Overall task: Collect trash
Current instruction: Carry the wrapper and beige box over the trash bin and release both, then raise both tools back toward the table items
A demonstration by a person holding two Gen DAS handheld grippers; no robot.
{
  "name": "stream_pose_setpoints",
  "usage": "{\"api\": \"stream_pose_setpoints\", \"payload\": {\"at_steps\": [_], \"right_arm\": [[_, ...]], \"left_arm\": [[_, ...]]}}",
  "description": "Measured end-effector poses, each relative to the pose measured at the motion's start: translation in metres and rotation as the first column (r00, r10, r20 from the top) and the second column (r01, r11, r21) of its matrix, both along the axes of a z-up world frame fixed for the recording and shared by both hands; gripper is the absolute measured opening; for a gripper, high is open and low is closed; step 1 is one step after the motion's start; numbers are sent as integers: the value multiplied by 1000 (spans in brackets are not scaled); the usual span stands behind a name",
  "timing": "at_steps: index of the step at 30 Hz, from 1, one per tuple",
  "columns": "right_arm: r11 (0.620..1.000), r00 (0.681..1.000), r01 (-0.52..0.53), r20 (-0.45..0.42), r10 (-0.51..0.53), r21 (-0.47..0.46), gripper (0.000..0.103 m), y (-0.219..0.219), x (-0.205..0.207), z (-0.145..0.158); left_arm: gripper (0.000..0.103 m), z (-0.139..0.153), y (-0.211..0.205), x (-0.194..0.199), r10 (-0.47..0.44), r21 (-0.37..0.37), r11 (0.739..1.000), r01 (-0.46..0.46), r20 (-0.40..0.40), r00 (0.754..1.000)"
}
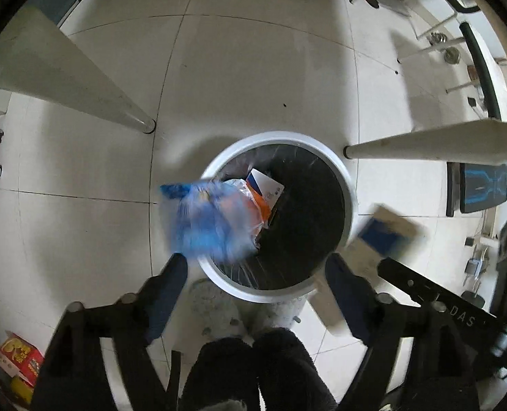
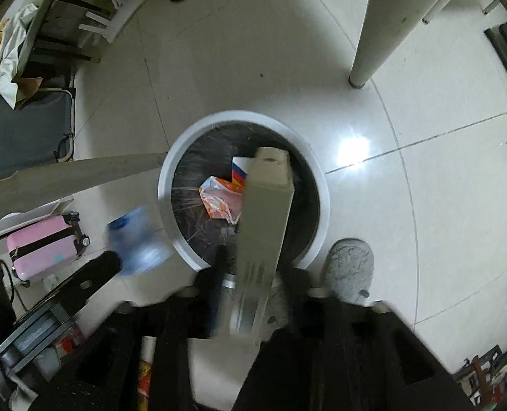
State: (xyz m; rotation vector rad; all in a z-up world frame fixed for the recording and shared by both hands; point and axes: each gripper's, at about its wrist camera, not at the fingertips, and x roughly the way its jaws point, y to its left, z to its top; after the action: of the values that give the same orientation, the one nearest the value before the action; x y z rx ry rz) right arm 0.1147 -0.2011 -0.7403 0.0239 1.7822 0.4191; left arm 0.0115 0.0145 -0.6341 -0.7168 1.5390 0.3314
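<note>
While both grippers point down over the bin:
Bin: round white trash bin (image 1: 348, 185) with black liner, on pale tiled floor (image 1: 253, 68), between two white table legs (image 1: 82, 82)
Bin contents: orange wrapper (image 2: 219, 198) and white card with blue-red corner (image 1: 267, 185)
Left gripper (image 1: 256, 263): jaws wide apart, nothing pressed between them; fingers (image 1: 171, 287) astride the near rim
Blue plastic wrapper (image 1: 208, 219): blurred, loose in the air over the bin's left rim, just ahead of the left finger
Right gripper (image 2: 253, 267): jaws parted, long beige carton (image 2: 263, 219) between them, far end over the bin mouth; whether pads touch it, cannot tell
Also: grey slipper (image 2: 349, 267) beside bin, pink suitcase (image 2: 44, 246) at left
</note>
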Motion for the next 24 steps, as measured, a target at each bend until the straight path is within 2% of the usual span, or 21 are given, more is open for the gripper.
{"api": "stream_pose_setpoints", "payload": {"at_steps": [1,3,6,10,15,18,24], "right_arm": [[1000,1000,5,3,-5,-5,65,-1,1,-3],[1000,1000,-13,16,13,-18,78,0,2,-3],[996,996,-62,56,65,-63,99,3,-1,8],[983,983,-132,114,147,-130,100,10,-10,39],[969,966,-173,159,202,-179,100,12,-22,90],[964,958,-189,182,222,-186,100,14,-31,131],[961,941,-218,224,254,-172,100,13,-57,230]], "left_arm": [[84,2,1,-2,-4,13,1000,4,-9,1000],[99,9,3,-8,-11,46,999,12,-22,1000],[100,14,4,-14,-17,84,996,20,-35,999],[100,44,0,-26,-38,166,985,43,-32,999],[100,90,-3,-45,-46,198,979,50,-27,999],[100,118,-6,-50,-42,208,977,46,-19,999],[100,201,-13,-64,-43,224,974,36,25,999]]}}
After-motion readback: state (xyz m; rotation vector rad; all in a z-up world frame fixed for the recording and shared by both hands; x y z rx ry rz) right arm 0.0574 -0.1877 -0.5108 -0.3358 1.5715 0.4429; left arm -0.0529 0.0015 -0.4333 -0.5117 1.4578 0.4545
